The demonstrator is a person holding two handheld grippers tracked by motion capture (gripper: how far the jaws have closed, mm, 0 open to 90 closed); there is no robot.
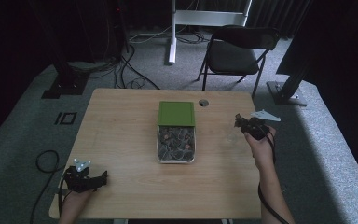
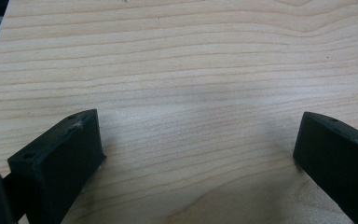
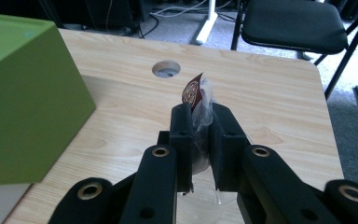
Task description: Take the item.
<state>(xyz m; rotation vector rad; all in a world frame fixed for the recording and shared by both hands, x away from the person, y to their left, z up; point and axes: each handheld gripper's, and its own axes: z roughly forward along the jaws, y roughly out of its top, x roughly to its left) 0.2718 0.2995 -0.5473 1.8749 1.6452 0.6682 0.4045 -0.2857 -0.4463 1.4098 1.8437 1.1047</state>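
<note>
Right gripper view had the clearest look at what was going on: the right gripper [image 3: 200, 140] was pinching a small clear-wrapped packet [image 3: 198, 100] with a dark red printed end, jaws pressed together on it, held up over the counter [image 3: 270, 102] near its right edge. From the high view, the box [image 1: 176, 144] sat in the middle of the counter with its green lid [image 1: 176, 113] slid back toward the far edge, and it looked full of similar little packets, hard to make out one by one. The left gripper [image 1: 92, 179] was resting down by the near-left corner, and the left gripper view showed its jaws spread wide over bare wood, holding nothing. My guess on progress: pretty early. One packet was out of the box and in the air, not yet set down anywhere, and nothing else seemed to be lying loose on the counter, so most of the unpacking looked left to do.
</note>
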